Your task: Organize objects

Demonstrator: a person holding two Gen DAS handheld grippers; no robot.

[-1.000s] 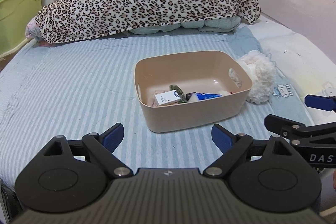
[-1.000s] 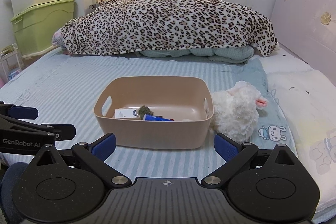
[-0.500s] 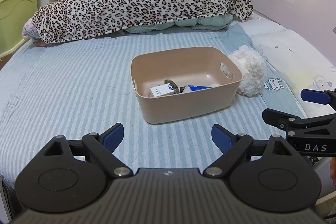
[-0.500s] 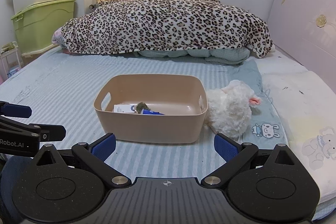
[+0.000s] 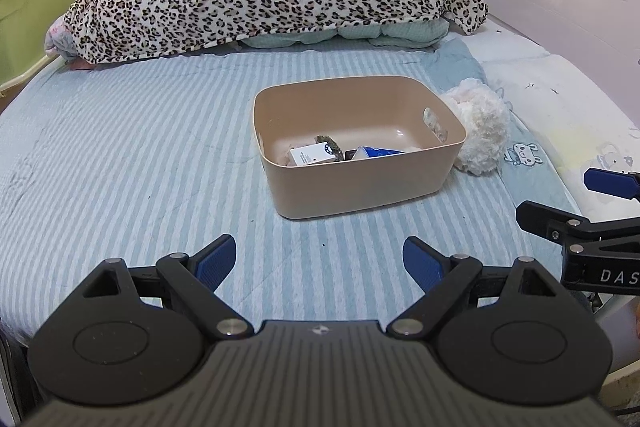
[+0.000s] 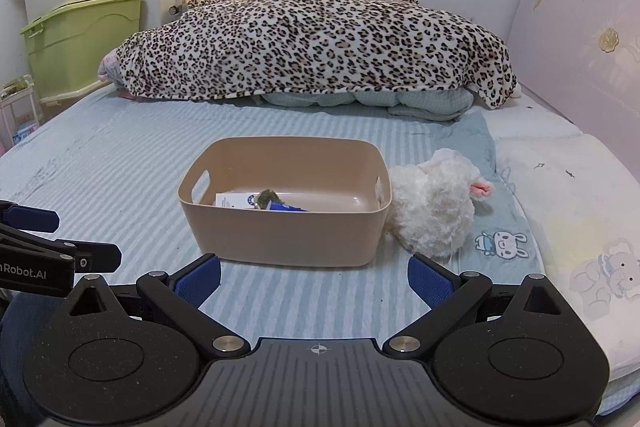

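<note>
A white plush (image 6: 434,203) lies against the bin (image 6: 280,231) at center-right of the right wrist frame, just up-right of the right gripper (image 6: 314,277). The left gripper (image 5: 318,259) sits farther off. Both are spread wide, holding nothing.

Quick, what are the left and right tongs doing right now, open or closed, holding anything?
Left tongs: open, holding nothing, above the striped sheet.
Right tongs: open, holding nothing, facing the bin.
</note>
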